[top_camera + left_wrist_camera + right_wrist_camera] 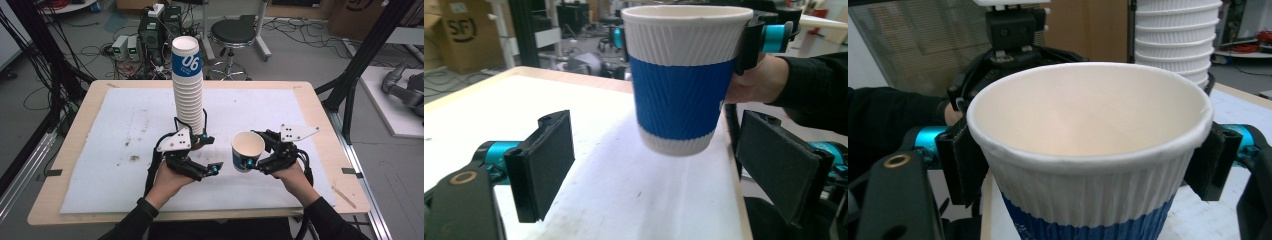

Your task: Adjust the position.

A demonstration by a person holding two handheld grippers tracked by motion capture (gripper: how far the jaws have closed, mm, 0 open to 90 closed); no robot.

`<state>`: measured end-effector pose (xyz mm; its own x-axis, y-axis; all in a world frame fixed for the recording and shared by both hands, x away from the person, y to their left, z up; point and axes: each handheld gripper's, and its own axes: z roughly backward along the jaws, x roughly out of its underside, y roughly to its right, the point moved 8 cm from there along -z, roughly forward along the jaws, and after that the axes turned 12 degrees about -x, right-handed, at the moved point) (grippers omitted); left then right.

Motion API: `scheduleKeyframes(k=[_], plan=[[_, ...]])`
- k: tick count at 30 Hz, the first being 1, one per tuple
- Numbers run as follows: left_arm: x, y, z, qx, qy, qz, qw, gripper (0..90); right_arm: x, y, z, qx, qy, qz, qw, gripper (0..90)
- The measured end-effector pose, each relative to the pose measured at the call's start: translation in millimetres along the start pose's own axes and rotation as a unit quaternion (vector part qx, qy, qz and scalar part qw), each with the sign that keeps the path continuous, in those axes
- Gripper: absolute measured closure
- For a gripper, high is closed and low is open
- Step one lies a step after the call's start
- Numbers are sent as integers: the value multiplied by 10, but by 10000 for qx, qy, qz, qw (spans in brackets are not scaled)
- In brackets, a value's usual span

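One paper cup [247, 150], white with a blue band, is lifted clear of the white mat [125, 125] and clamped just under its rim between the two black jaws of the right gripper [252, 162]; the right gripper view shows a pad pressed against each side of the ribbed wall. That cup hangs just to the right of the tall cup stack [188, 90], the single tower on the table, which stands upright on the mat near the table's [70, 150] middle. Its top cup carries a blue band marked 06; the nested rims below are too close together to count exactly.

Two grippers are in use, one in each hand. The left gripper [212, 167] sits at the foot of the stack, on its near side, with its jaws standing apart and nothing between them; in the left gripper view the held cup [679, 75] floats beyond the pads, untouched by them.

Behind the stack, off the table, stands one round black stool [232, 35] beside a cluster of electronics boxes and cables, too tangled to count. The base of the stack is hidden by the left gripper's body, and the held cup's bottom is cut off in the right gripper view.
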<state>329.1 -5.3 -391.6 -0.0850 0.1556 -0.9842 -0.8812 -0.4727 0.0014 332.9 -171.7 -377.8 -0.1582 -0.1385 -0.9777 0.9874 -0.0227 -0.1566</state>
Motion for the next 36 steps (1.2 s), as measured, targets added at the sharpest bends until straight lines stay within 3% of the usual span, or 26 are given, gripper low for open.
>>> scheduleKeyframes(k=[6, 16, 21, 36], plan=[[57, -145, 228, -337, 5, 42, 9994, 155, 21, 31, 71, 165, -26, 28, 9999, 196], [97, -362, 573, -852, 157, 100, 9962, 155, 52, 75, 170, 334, -31, 48, 9994, 196], [96, -369, 577, -885, 205, 98, 9958, 155, 50, 91, 182, 368, -8, 70, 9993, 196], [196, -316, 501, -798, 13, 3, 9968, 155, 60, 124, 174, 438, 6, 45, 9990, 196]])
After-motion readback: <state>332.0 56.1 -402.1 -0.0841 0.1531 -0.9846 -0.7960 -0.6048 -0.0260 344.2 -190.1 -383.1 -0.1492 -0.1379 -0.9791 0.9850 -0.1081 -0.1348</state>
